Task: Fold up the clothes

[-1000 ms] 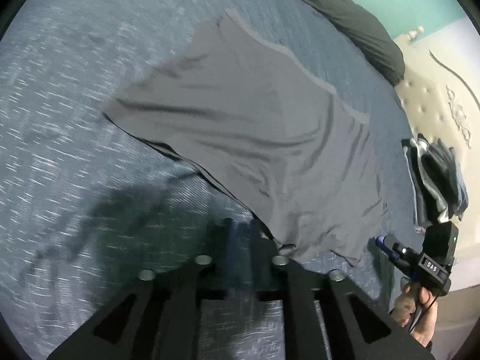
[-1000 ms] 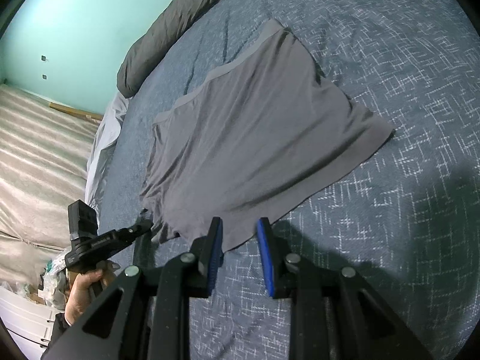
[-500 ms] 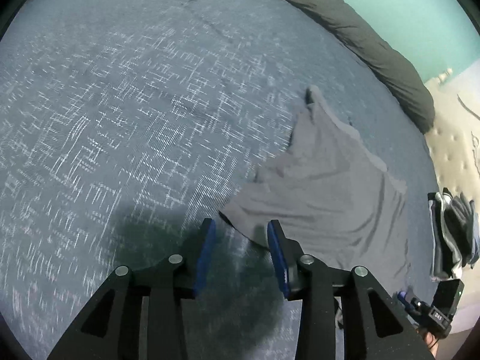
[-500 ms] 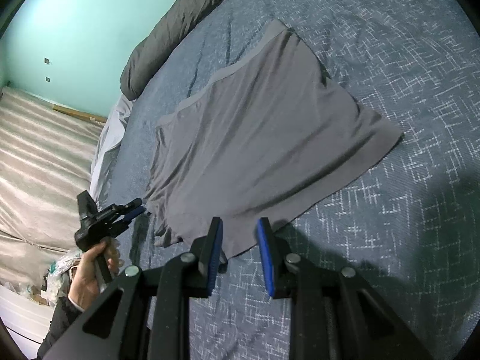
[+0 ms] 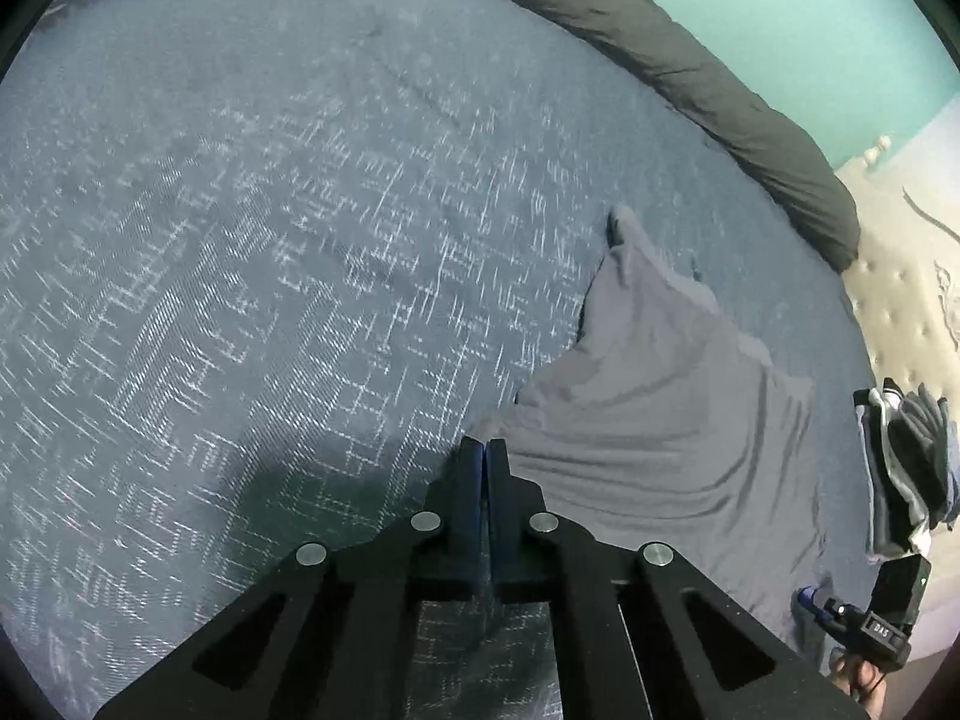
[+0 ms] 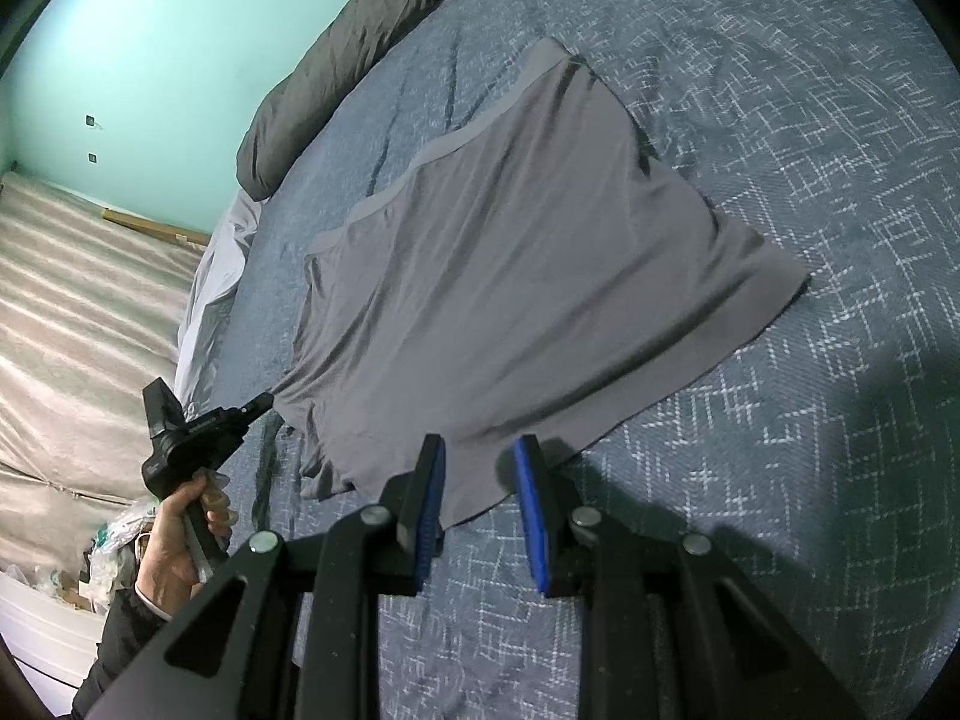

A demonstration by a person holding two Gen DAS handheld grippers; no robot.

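A grey pair of shorts point(image 6: 516, 276) lies spread on the blue patterned bedspread point(image 6: 810, 450), waistband toward the far side. In the left wrist view the shorts point(image 5: 666, 420) lie to the right. My left gripper point(image 5: 483, 447) is shut, its tips at the near left corner of the fabric; in the right wrist view it point(image 6: 261, 405) pinches that corner. My right gripper point(image 6: 480, 450) is open, its blue pads on either side of the near hem, just above it.
A dark grey rolled duvet point(image 5: 690, 72) runs along the far edge of the bed. A stack of folded clothes point(image 5: 906, 468) sits at the right by the padded headboard point(image 5: 900, 300). The teal wall point(image 6: 150, 30) stands behind.
My left gripper has closed from open onto the corner of the shorts. The right gripper has stayed open over the near hem, moving slightly closer.
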